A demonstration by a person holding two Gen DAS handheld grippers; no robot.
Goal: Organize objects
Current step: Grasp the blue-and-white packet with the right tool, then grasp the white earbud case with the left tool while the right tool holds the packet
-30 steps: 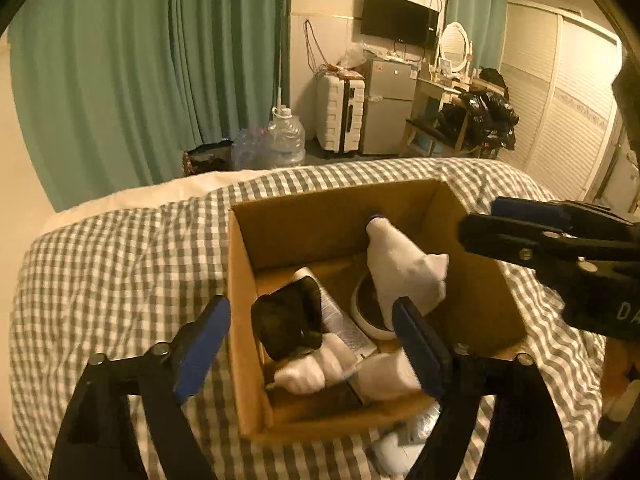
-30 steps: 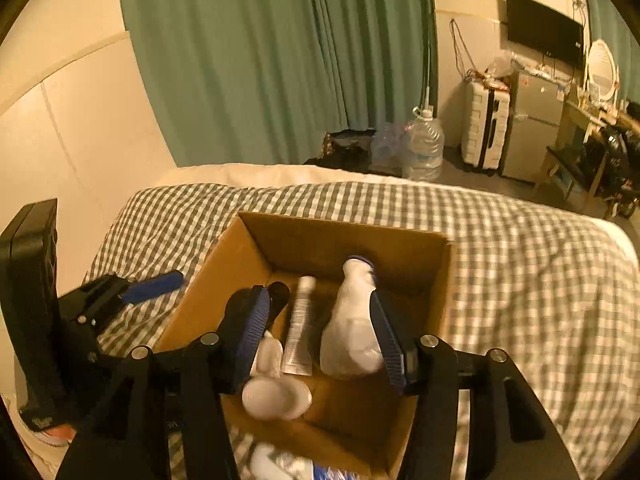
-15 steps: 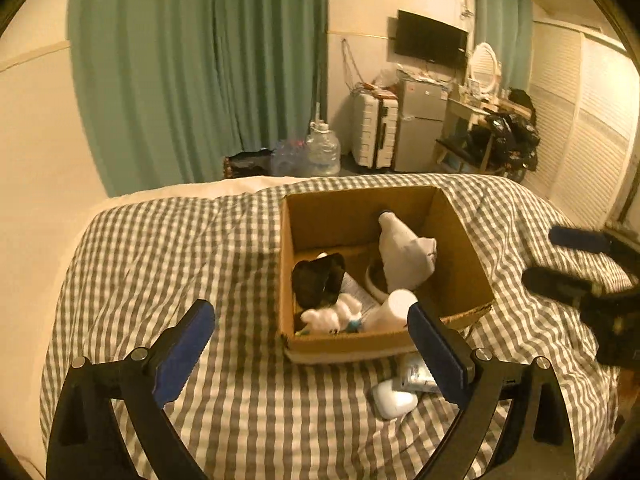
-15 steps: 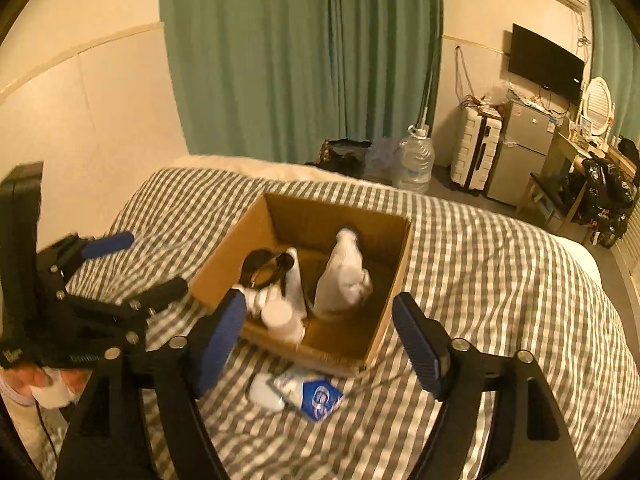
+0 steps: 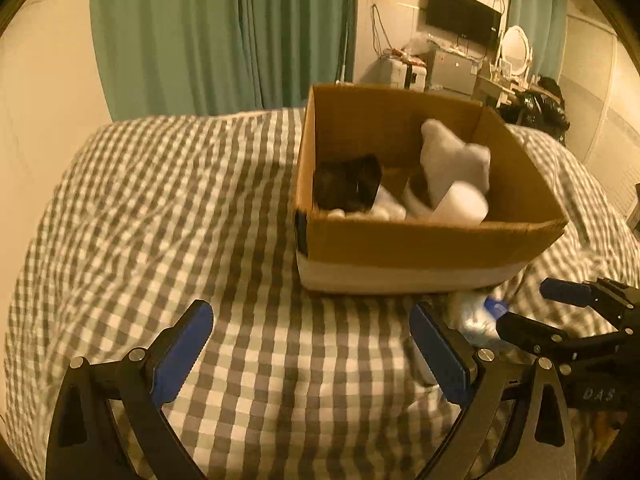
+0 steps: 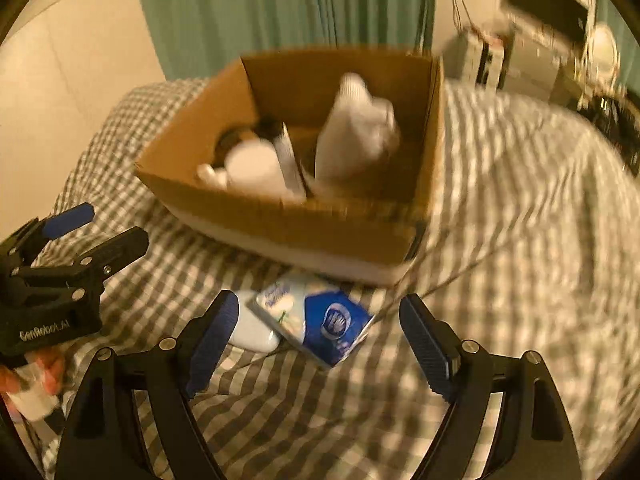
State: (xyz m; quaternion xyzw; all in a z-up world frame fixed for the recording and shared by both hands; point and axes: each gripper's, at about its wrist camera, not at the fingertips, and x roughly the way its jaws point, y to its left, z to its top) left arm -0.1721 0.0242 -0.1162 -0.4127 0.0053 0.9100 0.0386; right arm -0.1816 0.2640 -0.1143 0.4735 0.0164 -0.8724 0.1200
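Note:
A cardboard box (image 5: 424, 240) (image 6: 296, 224) stands on the checked bed. It holds a white bottle (image 5: 452, 156) (image 6: 356, 132), a black object (image 5: 348, 184), a white cylinder (image 6: 256, 164) and other items. A blue-and-white packet (image 6: 320, 320) and a small white case (image 6: 252, 328) lie on the bed in front of the box. My right gripper (image 6: 320, 340) is open and empty, low over the packet. My left gripper (image 5: 308, 348) is open and empty, over bare bedding left of the packet (image 5: 480, 312). The right gripper also shows in the left wrist view (image 5: 532, 312).
The checked bedspread (image 5: 160, 220) covers the bed. Green curtains (image 5: 220, 32) hang behind. A fridge, suitcase and dresser (image 5: 452, 68) stand at the back right. The left gripper shows at the left of the right wrist view (image 6: 80, 232).
Both grippers pulled back out of the box, then dropped low toward the bed in front of it. The packet and white case now lie close below the right gripper. Both stay open.

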